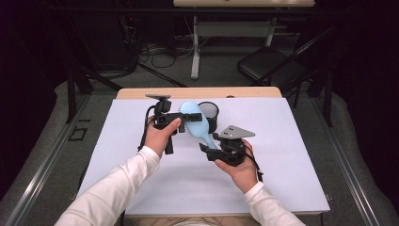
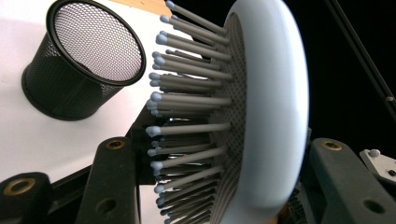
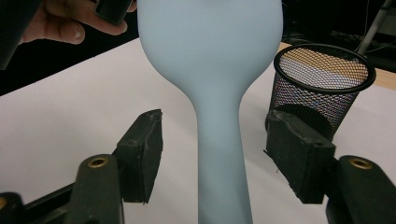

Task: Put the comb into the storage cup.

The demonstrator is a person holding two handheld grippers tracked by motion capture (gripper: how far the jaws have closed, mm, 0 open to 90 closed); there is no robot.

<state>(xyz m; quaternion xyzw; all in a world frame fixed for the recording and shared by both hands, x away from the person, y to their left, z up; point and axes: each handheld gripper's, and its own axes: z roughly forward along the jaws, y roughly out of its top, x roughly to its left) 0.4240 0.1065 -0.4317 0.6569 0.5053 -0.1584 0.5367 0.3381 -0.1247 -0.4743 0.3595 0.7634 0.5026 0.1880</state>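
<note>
A light blue hairbrush (image 1: 196, 123) hangs above the white table, head toward the back. My left gripper (image 1: 186, 116) is shut on the brush head (image 2: 275, 107): one jaw sits among the grey bristles (image 2: 187, 126), the other against its smooth back. My right gripper (image 1: 210, 149) is at the handle (image 3: 222, 154). Its pads (image 3: 144, 154) stand apart from the handle on both sides, with bare gaps showing. A black mesh cup (image 1: 208, 113) stands just behind the brush, also seen as the mesh cup (image 2: 84, 70) and the mesh cup (image 3: 322, 84).
The white table (image 1: 282, 155) reaches to a wooden edge at the back. Beyond it are a dark chair (image 1: 273, 66), a desk leg and cables on the floor. A hand (image 3: 70, 23) holds the left gripper.
</note>
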